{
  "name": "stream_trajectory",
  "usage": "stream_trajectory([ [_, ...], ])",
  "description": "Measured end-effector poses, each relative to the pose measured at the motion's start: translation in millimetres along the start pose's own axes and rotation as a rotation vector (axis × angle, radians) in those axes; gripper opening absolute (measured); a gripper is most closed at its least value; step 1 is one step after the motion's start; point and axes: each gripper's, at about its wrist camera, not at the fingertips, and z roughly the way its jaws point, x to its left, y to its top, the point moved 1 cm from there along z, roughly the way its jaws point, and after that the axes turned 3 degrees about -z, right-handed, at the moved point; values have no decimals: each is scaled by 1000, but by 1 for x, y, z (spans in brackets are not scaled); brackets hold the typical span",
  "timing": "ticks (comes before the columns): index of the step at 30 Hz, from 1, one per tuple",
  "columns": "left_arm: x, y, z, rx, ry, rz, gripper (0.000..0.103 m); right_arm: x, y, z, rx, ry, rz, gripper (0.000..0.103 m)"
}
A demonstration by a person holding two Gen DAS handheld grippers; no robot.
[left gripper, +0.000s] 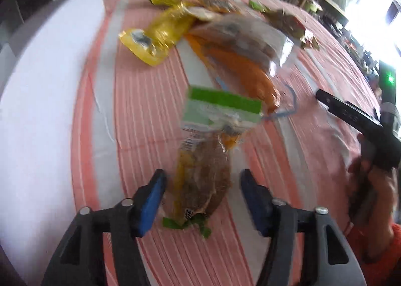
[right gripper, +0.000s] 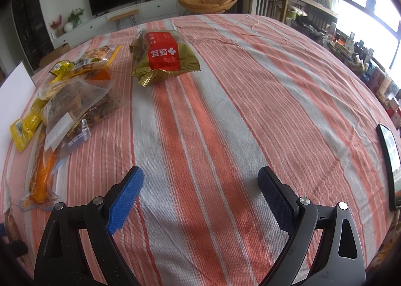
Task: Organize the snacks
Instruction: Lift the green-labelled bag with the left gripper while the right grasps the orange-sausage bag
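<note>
Left hand-held gripper [left gripper: 201, 195] sits w/ its blue pads either side of a clear snack packet [left gripper: 203, 180] lying on the striped worktop [left gripper: 140, 110]. You can see a gap at the right pad, and the left one looks close to the wrapper but blur hides contact, so treat it as not yet clamped. Right hand-held gripper [right gripper: 200, 198] hangs spread wide over bare cloth, nothing between its pads.

The packet holds a brown cake-like piece, w/ a green-and-white label [left gripper: 223, 108] at the far end. Judging by looks: light, soft filling, thin slick film. It'll crumple and can slide out if you pinch only the film. Squeeze hard and you'll likely crush what's inside.

Best hold, imo: across the filled middle where the pads are now, gentle pressure, or on the flat sealed end by the label if you want zero crush risk.

Rest of the snacks sit farther along: yellow packet [left gripper: 155, 35], orange sausage-type pack [left gripper: 240, 70] and clear bag [left gripper: 250, 35] overlapping. Red-and-gold bag [right gripper: 163, 56] lies apart, nearer the middle of the worktop. All crinkly, light, easy to nudge by accident.
</note>
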Motion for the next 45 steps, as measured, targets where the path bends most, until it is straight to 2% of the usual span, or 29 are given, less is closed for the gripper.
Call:
stream_trajectory([
  [1, -1, 0, 1, -12, 14, 16, 69, -1, 0, 0, 0, 0, 0, 95],
  [3, -8, 5, 10, -31, 60, 72, 84, -1, 0, 0, 0, 1, 1, 95],
  [5, -19, 5, 19, -55, 101, 101, 92, 0, 0, 0, 0, 0, 0, 95],
  [9, -16, 7, 23, -88, 98, 87, 98, -1, 0, 0, 0, 0, 0, 95],
  [10, -14, 8, 24, -97, 97, 87, 99, 0, 0, 0, 0, 0, 0, 95],
  [12, -12, -13, 13, -108, 100, 93, 101, 0, 0, 0, 0, 0, 0, 95],
  [17, -13, -14, 15, -142, 97, 103, 103, -1, 0, 0, 1, 0, 1, 95],
  [20, -13, -20, 14, -202, 84, 123, 103, -1, 0, 0, 1, 1, 0, 95],
  [24, -12, -18, 15, -206, 81, 125, 103, 0, 1, 0, 20, 16, -22, 94],
  [25, -12, -18, 15, -207, 81, 126, 103, 3, 2, -4, 54, 68, -10, 94],
  [28, -13, -18, 15, -210, 84, 125, 103, 22, 4, -24, 69, 315, 66, 93],
  [29, -14, -18, 16, -212, 86, 125, 103, 39, 7, -31, 69, 389, 55, 93],
  [30, -14, -17, 16, -212, 86, 124, 103, 53, 11, -35, 74, 424, 25, 93],
  [32, -14, -18, 17, -213, 86, 125, 103, 89, 20, -30, 123, 446, -73, 92],
  [34, -14, -18, 17, -213, 87, 125, 103, 114, 25, -7, 233, 415, -116, 90],
  [36, -14, -18, 17, -214, 87, 125, 103, 125, 27, 5, 275, 384, -130, 90],
  [38, -14, -17, 17, -215, 88, 124, 103, 141, 31, 9, 278, 343, -195, 81],
  [39, -14, -17, 18, -217, 86, 123, 103, 147, 32, 8, 269, 305, -229, 61],
  [40, -15, -17, 18, -217, 86, 123, 103, 150, 34, 7, 266, 277, -250, 57],
  [42, -15, -16, 18, -217, 86, 123, 103, 144, 34, 4, 278, 311, -213, 53],
  [45, -14, -16, 19, -217, 86, 122, 103, 126, 28, 1, 297, 344, -173, 52],
])
